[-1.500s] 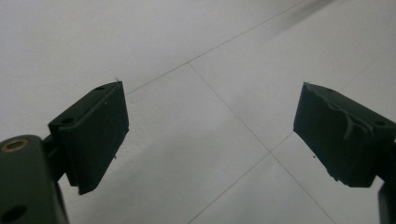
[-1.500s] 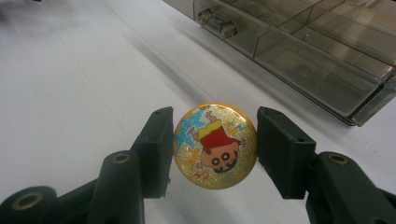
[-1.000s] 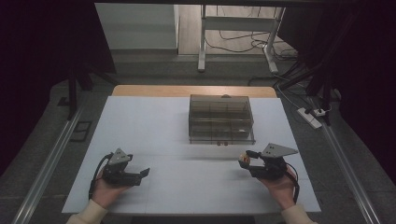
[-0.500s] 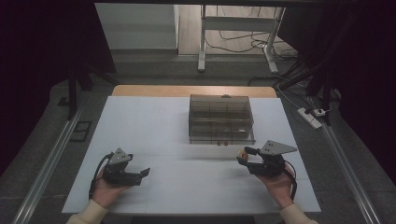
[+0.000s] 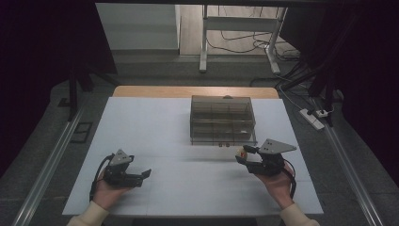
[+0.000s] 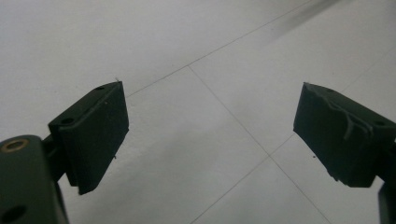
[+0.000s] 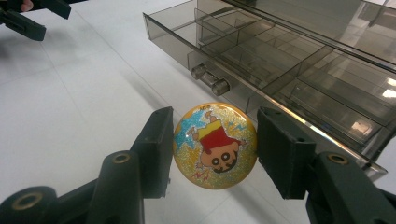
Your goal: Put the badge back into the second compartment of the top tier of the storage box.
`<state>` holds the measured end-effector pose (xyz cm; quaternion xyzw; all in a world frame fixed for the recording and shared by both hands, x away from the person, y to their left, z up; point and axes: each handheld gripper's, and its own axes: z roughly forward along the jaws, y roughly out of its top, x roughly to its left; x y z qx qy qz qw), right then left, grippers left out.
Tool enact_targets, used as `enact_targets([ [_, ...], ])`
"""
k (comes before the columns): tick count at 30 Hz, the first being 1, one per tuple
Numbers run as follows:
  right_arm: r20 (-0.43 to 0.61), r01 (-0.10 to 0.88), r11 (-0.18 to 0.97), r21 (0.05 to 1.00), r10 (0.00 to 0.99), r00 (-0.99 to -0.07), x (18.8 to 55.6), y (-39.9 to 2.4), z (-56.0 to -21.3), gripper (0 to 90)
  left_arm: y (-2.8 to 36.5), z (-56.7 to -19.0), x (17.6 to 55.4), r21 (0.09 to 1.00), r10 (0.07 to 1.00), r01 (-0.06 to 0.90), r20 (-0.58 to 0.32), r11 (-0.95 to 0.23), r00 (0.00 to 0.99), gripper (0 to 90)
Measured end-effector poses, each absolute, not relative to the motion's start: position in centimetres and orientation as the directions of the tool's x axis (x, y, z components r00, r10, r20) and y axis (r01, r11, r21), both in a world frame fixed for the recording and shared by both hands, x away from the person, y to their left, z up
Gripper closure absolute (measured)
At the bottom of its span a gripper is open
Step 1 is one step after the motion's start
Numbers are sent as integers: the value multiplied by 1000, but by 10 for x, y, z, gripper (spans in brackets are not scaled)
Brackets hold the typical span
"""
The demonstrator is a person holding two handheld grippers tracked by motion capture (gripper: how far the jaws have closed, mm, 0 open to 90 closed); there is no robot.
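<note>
Right gripper has the round badge clamped edge-on between its two black jaws, one pad pressed to each side of the rim. The badge is glittery gold with a cartoon figure in a red shirt printed on it, and from this gripper's own camera the figure appears upside down. It rides clear of the white worktop, casting a shadow below.

Just ahead of the right gripper and slightly to its right sits the smoky clear drawer box. Its bottom drawer is pulled out toward the gripper, with dividers splitting it into several compartments, and a small two-knob handle on the front stands just beyond the badge, not touching it. From the high view the right gripper hovers just in front of the drawer box, near its right front corner, with the badge a small bright spot at the gripper's tips.

Over to the left gripper: jaws spread wide, nothing between them, just bare white worktop and its seam lines below. In the high view the left gripper rests low in the person's hand, well apart from the drawer box and the badge, its tips aimed across toward the right gripper. From the right gripper's camera, it sits far off at the upper left.
</note>
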<state>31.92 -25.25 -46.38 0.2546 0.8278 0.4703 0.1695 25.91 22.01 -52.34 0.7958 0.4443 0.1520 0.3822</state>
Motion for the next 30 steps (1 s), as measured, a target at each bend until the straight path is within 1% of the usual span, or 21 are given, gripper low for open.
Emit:
enact_targets([
  [30,-66,225,418,880,576,-814,333,-239,-447,467,221,-522,259,747,825,588,-96,-310,558,101],
])
